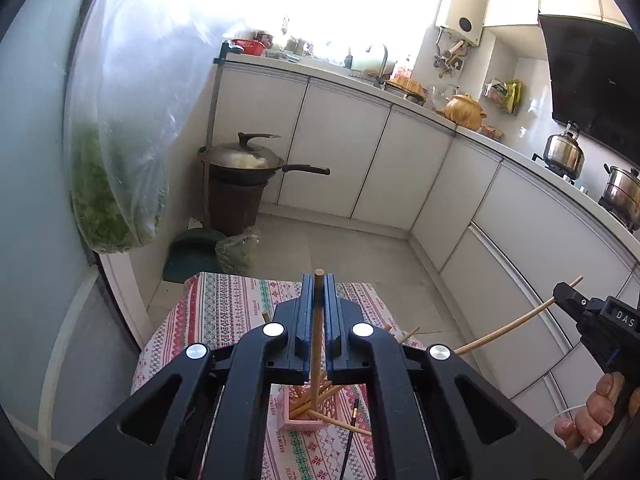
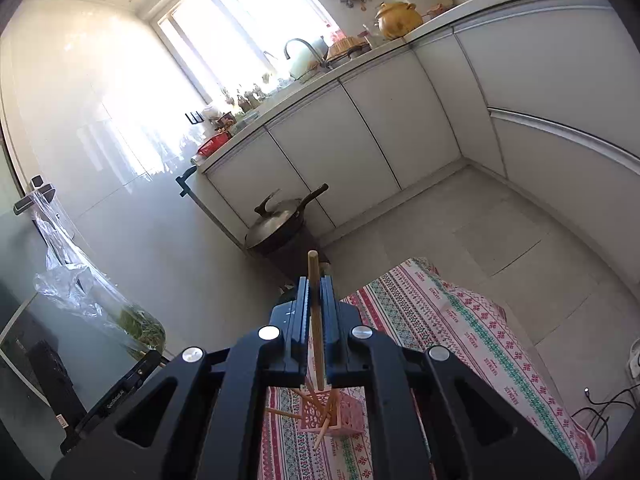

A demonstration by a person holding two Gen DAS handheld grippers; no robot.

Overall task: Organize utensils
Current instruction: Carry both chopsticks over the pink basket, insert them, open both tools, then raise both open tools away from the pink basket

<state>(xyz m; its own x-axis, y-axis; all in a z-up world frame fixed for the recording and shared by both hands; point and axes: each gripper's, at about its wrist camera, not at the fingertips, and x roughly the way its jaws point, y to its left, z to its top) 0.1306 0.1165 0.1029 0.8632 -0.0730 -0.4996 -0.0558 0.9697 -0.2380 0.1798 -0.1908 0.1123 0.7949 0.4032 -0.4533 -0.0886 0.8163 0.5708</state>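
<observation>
1. Left wrist view: left claw (image 1: pixel 319 280) is clamped on one wooden chopstick (image 1: pixel 318 344), which stands almost upright between the blue pads and sticks out a little above their tips. Below the claw, a pink holder (image 1: pixel 308 416) sits on the patterned cloth (image 1: pixel 224 312) of the worktop, and several more chopsticks lean in it at different angles. One dark chopstick (image 1: pixel 352 428) lies on the cloth just beside the holder. At the right edge, the right claw (image 1: pixel 568 294) also shows, closed on its own chopstick, with a hand (image 1: pixel 596 412) under it.

2. Right wrist view: right claw (image 2: pixel 315 284) is clamped on a second wooden chopstick (image 2: pixel 316 320), also near upright, its lower end above the pink holder (image 2: pixel 344 412). The holder stands on the patterned cloth (image 2: pixel 460 320), near the front of it.

3. What could go wrong, in my judgement: each stick is held by a narrow line of contact only, so it may swing or slip down when the claw tilts. The two long sticks may cross and knock each other if both go to the holder together. The sticks already leaning in the holder may block the opening, and a push on them could tip this light holder over
</observation>
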